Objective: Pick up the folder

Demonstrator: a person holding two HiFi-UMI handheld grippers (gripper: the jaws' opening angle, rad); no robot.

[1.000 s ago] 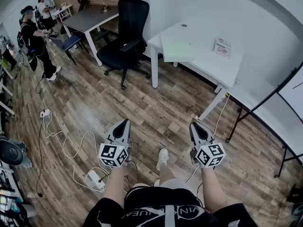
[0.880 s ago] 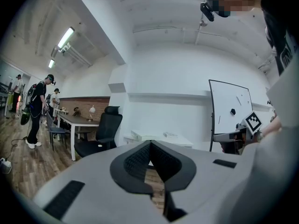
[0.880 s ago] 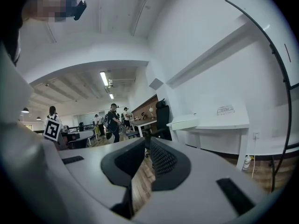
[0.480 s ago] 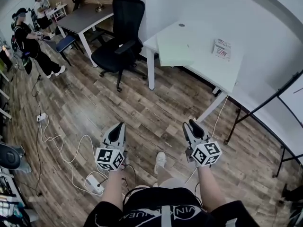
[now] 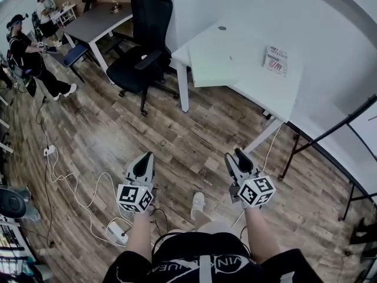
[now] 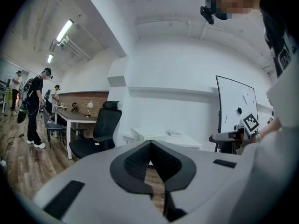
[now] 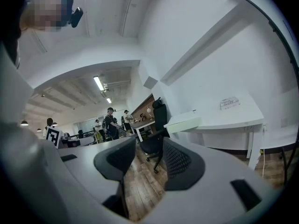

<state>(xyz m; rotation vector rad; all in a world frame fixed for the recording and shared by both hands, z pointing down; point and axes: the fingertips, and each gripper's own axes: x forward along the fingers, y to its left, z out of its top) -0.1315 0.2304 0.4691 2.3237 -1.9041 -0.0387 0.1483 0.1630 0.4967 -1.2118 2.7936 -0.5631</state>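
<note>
- Nothing picked up yet: the folder (image 5: 213, 71) lies on the white desk (image 5: 259, 86), well apart from both grippers.
- My left gripper (image 5: 145, 158) is clenched and empty; my right gripper (image 5: 238, 157) has just been opening, nothing between its jaws.
- Left to do: approach, grasp, lift.

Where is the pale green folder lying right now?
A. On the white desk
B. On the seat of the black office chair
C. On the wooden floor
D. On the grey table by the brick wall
A: the pale green folder lies flat on the white desk, at the end nearest the black office chair.
</note>
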